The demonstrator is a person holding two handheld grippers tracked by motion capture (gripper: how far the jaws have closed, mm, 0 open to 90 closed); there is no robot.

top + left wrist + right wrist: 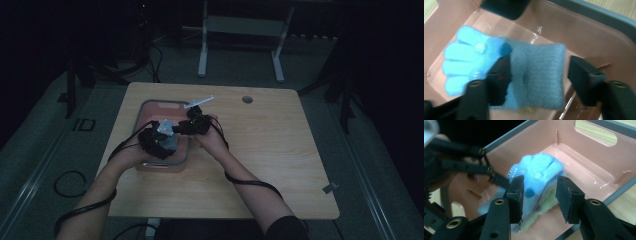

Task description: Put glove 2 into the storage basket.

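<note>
A fluffy light-blue sponge (469,62) with a grey-blue scouring face (539,72) and a yellow-green layer (541,210) hangs over a pink tub (586,37). In the left gripper view my left gripper (539,72) straddles the scouring face; one pad touches it and the other stands clear, so the jaws are open. My right gripper (539,187) straddles the fluffy blue end with its jaws parted and a slight gap at one pad. From above, both grippers (162,140) (189,125) meet over the tub (150,104). The left gripper's jaw (499,180) reaches the sponge from the far side.
The pink tub with a grey rim (506,137) sits at the left of a wooden table (270,150). A pale thin object (199,101) lies by the tub's far right corner. A round hole (247,99) marks the table's back. Cables trail from both forearms.
</note>
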